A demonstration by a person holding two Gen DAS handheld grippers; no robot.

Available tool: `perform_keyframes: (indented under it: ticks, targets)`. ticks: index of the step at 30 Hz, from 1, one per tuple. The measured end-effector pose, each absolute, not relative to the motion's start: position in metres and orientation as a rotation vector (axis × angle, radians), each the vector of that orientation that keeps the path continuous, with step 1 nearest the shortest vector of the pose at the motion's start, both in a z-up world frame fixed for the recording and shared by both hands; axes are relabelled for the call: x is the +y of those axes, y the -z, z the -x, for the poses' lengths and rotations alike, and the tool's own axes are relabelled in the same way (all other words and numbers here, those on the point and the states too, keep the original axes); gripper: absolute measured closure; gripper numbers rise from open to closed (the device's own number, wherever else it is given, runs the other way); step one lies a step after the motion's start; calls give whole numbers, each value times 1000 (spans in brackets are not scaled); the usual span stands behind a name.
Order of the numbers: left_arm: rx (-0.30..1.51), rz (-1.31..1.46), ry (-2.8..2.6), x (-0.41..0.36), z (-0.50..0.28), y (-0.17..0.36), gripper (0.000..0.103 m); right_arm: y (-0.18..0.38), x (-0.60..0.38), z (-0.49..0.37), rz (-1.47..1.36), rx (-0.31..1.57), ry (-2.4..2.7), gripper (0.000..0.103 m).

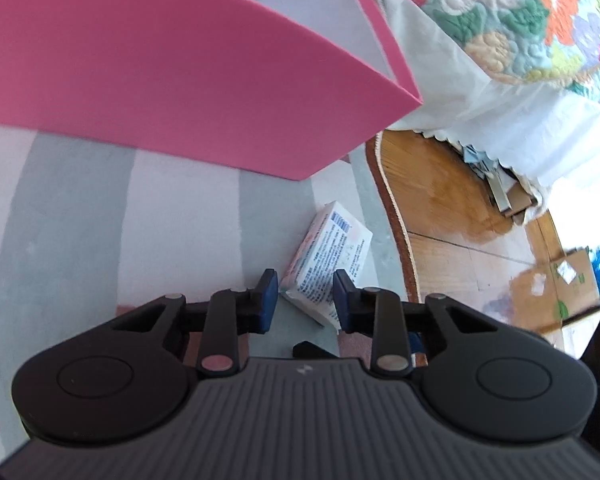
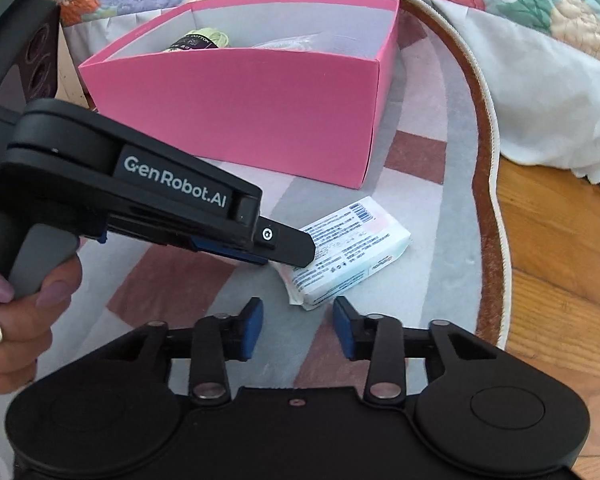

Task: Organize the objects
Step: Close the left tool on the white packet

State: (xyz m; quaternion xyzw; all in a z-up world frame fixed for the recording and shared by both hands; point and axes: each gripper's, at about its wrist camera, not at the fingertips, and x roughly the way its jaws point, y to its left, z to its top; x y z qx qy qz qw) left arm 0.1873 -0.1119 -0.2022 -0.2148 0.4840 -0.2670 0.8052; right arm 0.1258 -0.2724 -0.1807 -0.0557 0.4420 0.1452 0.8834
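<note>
A white tissue packet (image 2: pixel 350 254) lay on the striped rug (image 2: pixel 432 184), just in front of the pink box (image 2: pixel 236 116). The left gripper (image 1: pixel 305 295) hung over the packet's near end, fingers apart around it without clamping. The right gripper (image 2: pixel 298 322) hovered just short of the packet, fingers apart and holding nothing.
</note>
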Motion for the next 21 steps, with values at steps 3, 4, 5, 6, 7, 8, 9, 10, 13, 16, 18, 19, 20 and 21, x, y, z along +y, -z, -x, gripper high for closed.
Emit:
perform_keyframes:
  ticks: [3, 4, 5, 6, 7, 8, 9, 10, 13, 16, 18, 19, 20, 21]
  targets:
    - [1043, 453, 590, -115, -188, 203, 74, 182, -272, -129, 110, 913, -306, 54]
    - [1046, 452, 590, -116, -187, 203, 74, 182, -270, -130, 110, 911, -304, 51]
    - [1053, 453, 590, -114, -186, 204, 74, 183, -269, -130, 116, 910, -302, 50]
    - [1065, 459, 593, -113, -185, 204, 74, 183, -268, -129, 131, 908, -301, 50]
    - [1078, 466, 594, -113, -185, 204, 74, 182, -265, -128, 157, 906, -304, 49]
    - [1090, 474, 593, -112, -184, 204, 75, 181, -263, -127, 178, 908, -310, 49]
    - [1103, 483, 592, -110, -181, 204, 74, 180, -261, -125, 197, 911, -317, 49]
    - [1120, 493, 593, -109, -178, 204, 74, 179, -260, -123, 213, 915, -326, 47]
    - [1174, 521, 593, -102, -163, 204, 75, 177, -255, -113, 246, 936, -368, 44]
    - [1253, 592, 554, -93, -150, 204, 74, 173, -250, -99, 270, 951, -423, 37]
    - [1282, 613, 550, -92, -144, 205, 74, 171, -249, -92, 275, 943, -434, 32]
    - [1286, 602, 541, -92, -142, 205, 74, 171, -250, -91, 261, 948, -436, 32]
    - [1280, 593, 531, -93, -141, 204, 74, 172, -251, -91, 247, 956, -433, 32]
    - [1266, 589, 519, -92, -141, 203, 74, 173, -252, -92, 237, 964, -427, 32]
